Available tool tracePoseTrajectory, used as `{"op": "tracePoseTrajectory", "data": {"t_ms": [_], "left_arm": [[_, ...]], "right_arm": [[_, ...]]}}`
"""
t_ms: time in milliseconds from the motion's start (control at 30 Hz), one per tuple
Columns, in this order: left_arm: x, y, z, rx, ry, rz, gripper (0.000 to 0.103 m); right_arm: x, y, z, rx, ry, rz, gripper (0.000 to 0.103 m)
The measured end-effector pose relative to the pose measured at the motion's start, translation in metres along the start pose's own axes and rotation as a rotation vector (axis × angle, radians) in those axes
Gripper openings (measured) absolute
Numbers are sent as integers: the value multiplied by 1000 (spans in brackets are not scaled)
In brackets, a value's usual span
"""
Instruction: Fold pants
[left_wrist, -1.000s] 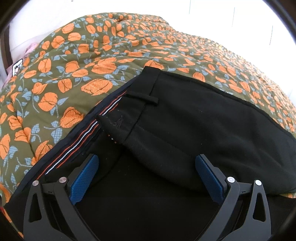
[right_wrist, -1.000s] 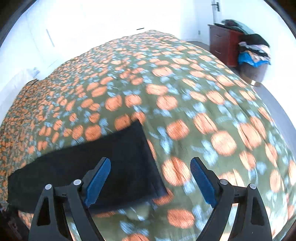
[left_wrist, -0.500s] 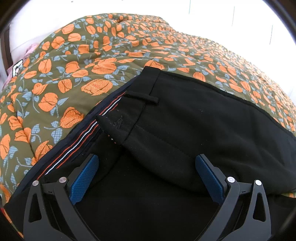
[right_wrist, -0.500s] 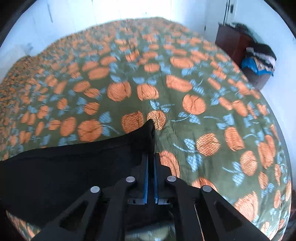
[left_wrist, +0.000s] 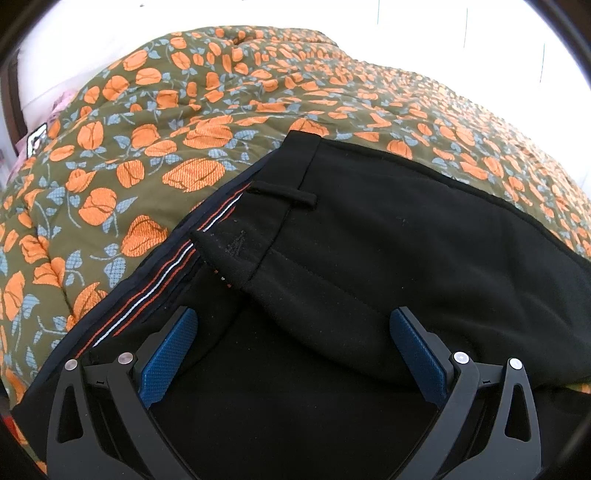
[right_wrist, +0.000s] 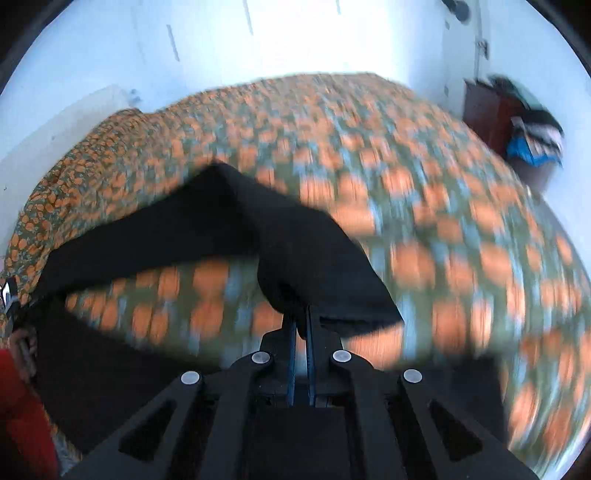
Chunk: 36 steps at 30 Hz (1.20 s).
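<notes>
Since a second ago our right tongs (right_wrist: 301, 325) clamped and lifted the pants (right_wrist: 295, 240) hem off the bed (right_wrist: 443, 221); left tongs (left_wrist: 291, 350) gape wide, so the waistband (left_wrist: 221, 221) may drag

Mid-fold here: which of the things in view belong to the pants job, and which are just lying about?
In the job:
black pants, leg end lifted
right claw, shut on the pant leg
left claw, open over the waistband
floral bedspread, the folding surface

Lying about:
brown dresser
pile of clothes beside it
</notes>
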<state>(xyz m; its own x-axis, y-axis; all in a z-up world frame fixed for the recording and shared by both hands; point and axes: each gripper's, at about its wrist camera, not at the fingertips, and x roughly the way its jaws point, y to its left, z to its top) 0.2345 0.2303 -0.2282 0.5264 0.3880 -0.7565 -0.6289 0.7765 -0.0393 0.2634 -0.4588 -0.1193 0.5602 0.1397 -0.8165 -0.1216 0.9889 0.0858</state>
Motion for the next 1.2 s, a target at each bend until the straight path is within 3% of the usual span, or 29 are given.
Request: {"op": "tracePoseTrajectory", "data": {"t_ms": [67, 133, 233, 400, 533, 567, 600, 633, 700, 767, 867, 967, 1067, 1200], "left_arm": [[0, -2, 1, 5, 5, 9, 103], [0, -3, 2, 7, 15, 17, 103], [0, -3, 5, 4, 45, 30, 103], [-24, -7, 6, 13, 96, 71, 102], [-62, -20, -17, 57, 151, -53, 102], [-74, -26, -26, 75, 159, -92, 102], [-87, -32, -34, 91, 153, -127, 102], [-100, -39, -45, 107, 139, -165, 102], [-118, -52, -62, 133, 133, -225, 102], [-129, -71, -82, 188, 162, -295, 102], [-138, -103, -109, 375, 203, -362, 102], [-141, -114, -131, 512, 188, -328, 102], [-142, -103, -135, 494, 197, -353, 102], [-141, -95, -130, 466, 208, -359, 102]], "right_arm": [[-1, 1, -32, 31, 51, -60, 5], [-6, 2, -43, 37, 55, -110, 5], [-15, 2, -41, 48, 44, -139, 5], [-13, -11, -53, 108, 77, -288, 14], [-35, -16, -57, 156, -14, -345, 15], [-47, -11, -57, 158, -64, -328, 18], [-55, -6, -57, 158, -99, -307, 34], [-65, 2, -58, 155, -142, -267, 61], [-81, 23, -61, 149, -203, -157, 77], [-81, 51, -62, 120, -189, -57, 77], [-60, 106, -63, -6, -100, 146, 77], [-27, 141, -75, -66, 48, 316, 77], [-3, 141, -96, -66, 156, 289, 77], [-6, 121, -101, -38, 130, 304, 76]]}}
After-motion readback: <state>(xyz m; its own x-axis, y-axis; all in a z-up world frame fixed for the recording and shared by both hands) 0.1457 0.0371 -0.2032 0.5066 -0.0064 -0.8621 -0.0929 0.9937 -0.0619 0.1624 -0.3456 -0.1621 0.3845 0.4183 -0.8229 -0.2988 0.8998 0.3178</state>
